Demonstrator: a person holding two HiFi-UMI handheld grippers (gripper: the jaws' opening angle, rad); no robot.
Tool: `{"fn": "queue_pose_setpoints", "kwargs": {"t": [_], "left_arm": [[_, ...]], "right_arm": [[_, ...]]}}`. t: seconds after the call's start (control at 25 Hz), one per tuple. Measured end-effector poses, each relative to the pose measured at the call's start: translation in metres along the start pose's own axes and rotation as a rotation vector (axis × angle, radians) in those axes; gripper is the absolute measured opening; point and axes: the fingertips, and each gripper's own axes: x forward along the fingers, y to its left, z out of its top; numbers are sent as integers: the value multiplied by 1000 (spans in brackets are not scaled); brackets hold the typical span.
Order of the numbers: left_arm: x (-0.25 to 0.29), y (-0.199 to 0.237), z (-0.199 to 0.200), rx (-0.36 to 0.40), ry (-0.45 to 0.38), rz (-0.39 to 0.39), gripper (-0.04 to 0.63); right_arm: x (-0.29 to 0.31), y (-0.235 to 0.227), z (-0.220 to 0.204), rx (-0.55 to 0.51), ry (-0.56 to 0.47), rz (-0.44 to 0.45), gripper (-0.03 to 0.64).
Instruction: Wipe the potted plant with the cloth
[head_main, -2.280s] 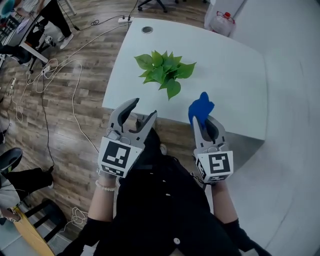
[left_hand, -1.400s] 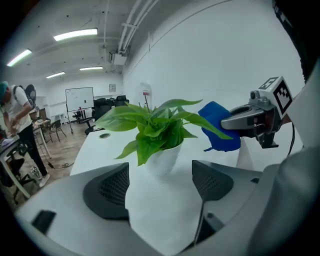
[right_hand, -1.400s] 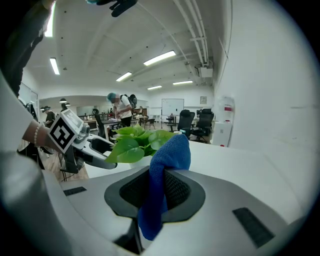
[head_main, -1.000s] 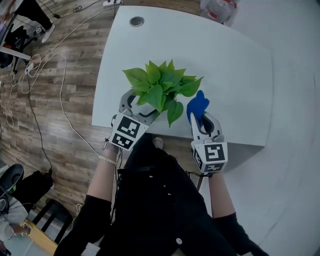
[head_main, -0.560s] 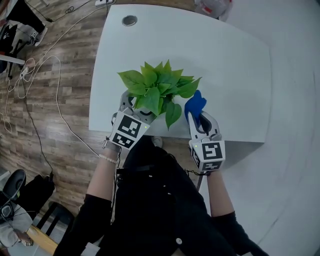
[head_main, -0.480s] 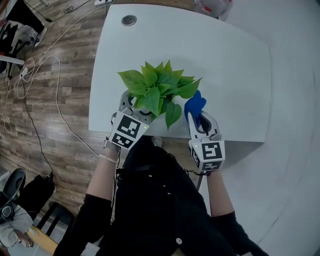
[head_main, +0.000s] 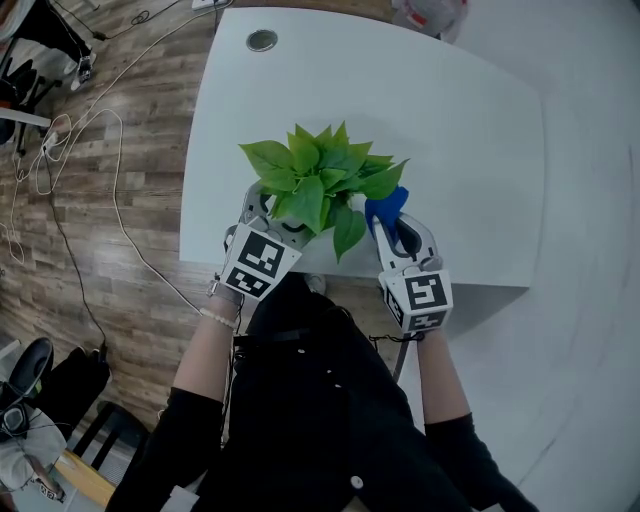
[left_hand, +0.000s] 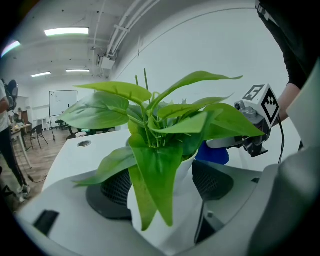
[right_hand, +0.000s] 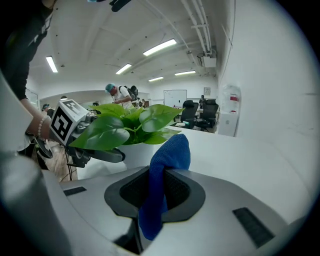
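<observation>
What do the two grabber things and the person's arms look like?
Both the left gripper and the right gripper are light grey, with curved jaws lined by black meshy pads. Each carries a white cube printed with black square markers. The person wears black sleeves and a pale beaded bracelet on the left wrist.
</observation>
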Motion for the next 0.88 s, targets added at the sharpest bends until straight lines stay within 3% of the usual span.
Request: {"fn": "queue_pose_setpoints", "kwargs": {"t": [0.48, 0.88], "left_arm": [[3, 0, -16, -22, 23, 11, 387], [1, -1, -15, -21, 35, 3, 380]], "right_arm": [[58, -12, 22, -126, -27, 177, 84], [88, -16, 62, 134, -114, 305, 84]]}}
